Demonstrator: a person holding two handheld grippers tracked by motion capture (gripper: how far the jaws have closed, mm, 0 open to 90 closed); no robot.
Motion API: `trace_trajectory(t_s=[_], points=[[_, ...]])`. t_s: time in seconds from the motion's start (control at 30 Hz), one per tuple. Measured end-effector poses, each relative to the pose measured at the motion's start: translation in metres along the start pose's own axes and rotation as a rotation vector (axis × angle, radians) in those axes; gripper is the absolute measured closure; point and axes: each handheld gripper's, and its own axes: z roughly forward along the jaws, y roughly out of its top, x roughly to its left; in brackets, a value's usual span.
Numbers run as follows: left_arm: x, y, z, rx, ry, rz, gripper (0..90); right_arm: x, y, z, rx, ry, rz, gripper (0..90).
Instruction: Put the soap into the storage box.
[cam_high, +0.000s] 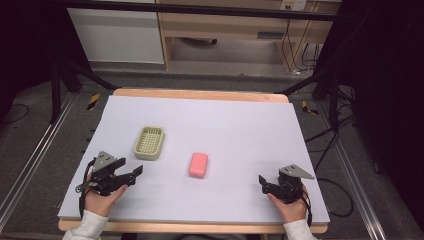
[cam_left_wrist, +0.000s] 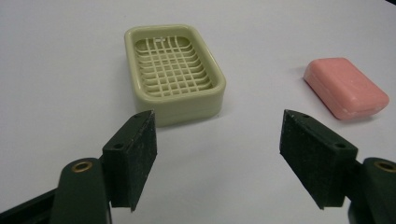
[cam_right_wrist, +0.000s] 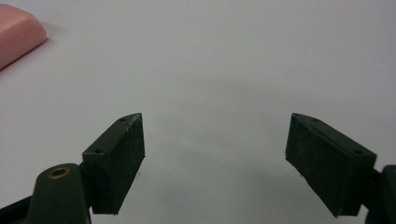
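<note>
A pale green soap dish (cam_high: 149, 142) with a grid bottom lies left of centre on the table. To its right rests a pink bar of soap (cam_high: 198, 164). My left gripper (cam_high: 131, 171) stands open near the front left, just short of the dish, with nothing between its jaws. In the left gripper view the soap dish (cam_left_wrist: 173, 72) lies ahead of the left gripper (cam_left_wrist: 217, 140), and the soap (cam_left_wrist: 345, 87) sits at the right. My right gripper (cam_high: 263, 183) is open at the front right, apart from the soap. In the right gripper view the right gripper (cam_right_wrist: 215, 140) holds nothing; the soap (cam_right_wrist: 16, 35) shows at the upper left corner.
A white mat (cam_high: 235, 130) covers the wooden table (cam_high: 200, 94). Beyond the table are a wooden bench and cables on the floor. Metal rails run along both sides.
</note>
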Motion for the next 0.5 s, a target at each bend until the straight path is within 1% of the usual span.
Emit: trace_trajectory(t_s=[0.2, 0.27, 0.5], points=[[-0.003, 0.01, -0.001, -0.011, -0.006, 0.013, 26.8, 0.001, 0.001, -0.001, -0.004, 0.002, 0.0, 21.0], [-0.004, 0.013, -0.001, -0.018, -0.01, 0.009, 26.8, 0.002, 0.001, -0.002, -0.009, 0.003, 0.003, 21.7], [-0.009, 0.023, 0.001, -0.019, -0.021, 0.022, 26.4, 0.002, 0.0, -0.001, -0.025, -0.004, -0.008, 22.8]])
